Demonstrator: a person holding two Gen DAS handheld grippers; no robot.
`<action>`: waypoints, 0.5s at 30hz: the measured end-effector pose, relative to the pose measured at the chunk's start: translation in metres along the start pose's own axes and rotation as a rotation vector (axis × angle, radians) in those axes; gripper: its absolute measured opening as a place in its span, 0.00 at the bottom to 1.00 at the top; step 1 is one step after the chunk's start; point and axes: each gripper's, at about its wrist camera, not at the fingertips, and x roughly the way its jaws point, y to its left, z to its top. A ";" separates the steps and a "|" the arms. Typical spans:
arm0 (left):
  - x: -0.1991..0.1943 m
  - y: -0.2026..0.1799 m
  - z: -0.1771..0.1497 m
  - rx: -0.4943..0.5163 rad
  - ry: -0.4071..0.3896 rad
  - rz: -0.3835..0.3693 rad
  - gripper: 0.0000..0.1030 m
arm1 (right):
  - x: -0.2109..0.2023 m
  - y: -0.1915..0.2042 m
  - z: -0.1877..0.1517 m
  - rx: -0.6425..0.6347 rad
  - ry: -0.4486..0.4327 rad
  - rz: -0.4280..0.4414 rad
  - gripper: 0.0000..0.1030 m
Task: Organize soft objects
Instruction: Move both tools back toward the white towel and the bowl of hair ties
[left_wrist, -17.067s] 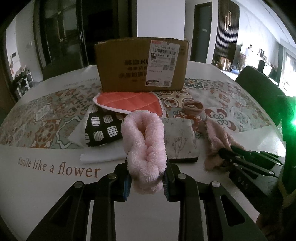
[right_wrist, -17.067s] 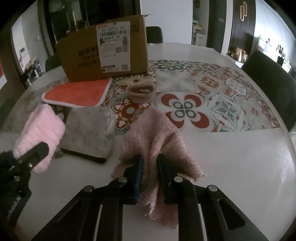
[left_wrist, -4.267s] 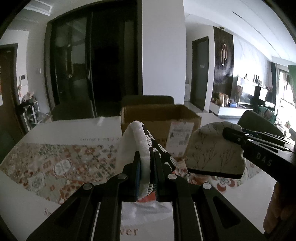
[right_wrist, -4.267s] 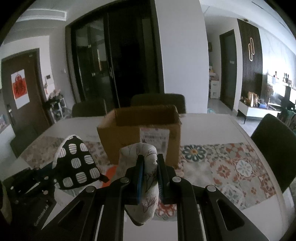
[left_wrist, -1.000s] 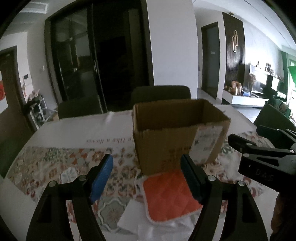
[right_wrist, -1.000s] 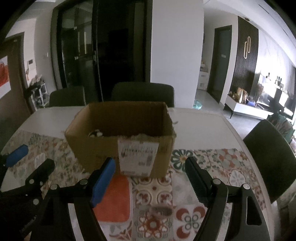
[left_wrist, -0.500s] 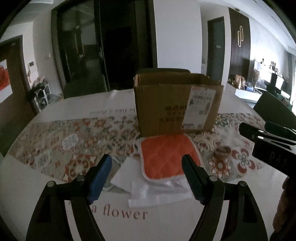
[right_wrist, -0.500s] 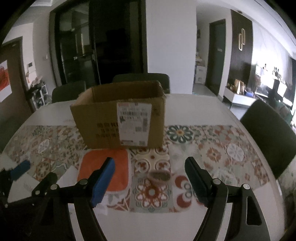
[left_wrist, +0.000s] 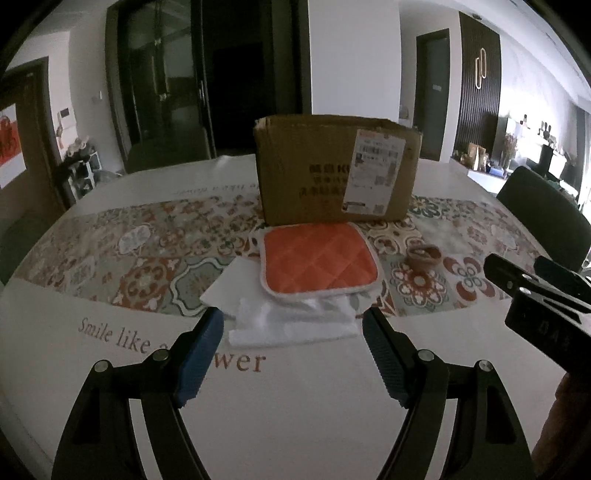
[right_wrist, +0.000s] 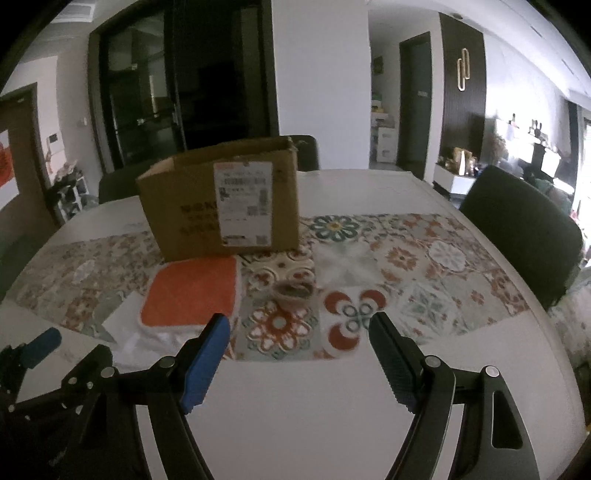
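An orange quilted pad lies flat on the table in front of the open cardboard box. Under its near edge sits crumpled white cloth on a white sheet. A small brown hair tie rests to the right of the pad. My left gripper hovers open and empty just short of the white cloth. Nothing sits between the open fingers of my right gripper, which hangs short of the hair tie.
The round white table carries a patterned floral runner and printed lettering near the front. Dark chairs stand at the right and behind the box. The right gripper's body shows at the right edge of the left wrist view.
Both grippers have come down and drawn back from the box toward the table's near side. The box's inside has dropped out of sight. Both stay open and empty.
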 end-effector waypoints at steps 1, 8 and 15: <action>0.000 -0.001 -0.001 0.004 0.000 0.002 0.75 | 0.000 -0.001 -0.003 -0.003 0.000 -0.010 0.77; 0.008 -0.003 -0.006 -0.007 0.028 0.006 0.75 | 0.008 -0.005 -0.010 -0.003 0.030 -0.011 0.77; 0.019 -0.005 -0.004 -0.020 0.028 0.020 0.76 | 0.019 -0.003 -0.008 -0.024 0.048 0.007 0.77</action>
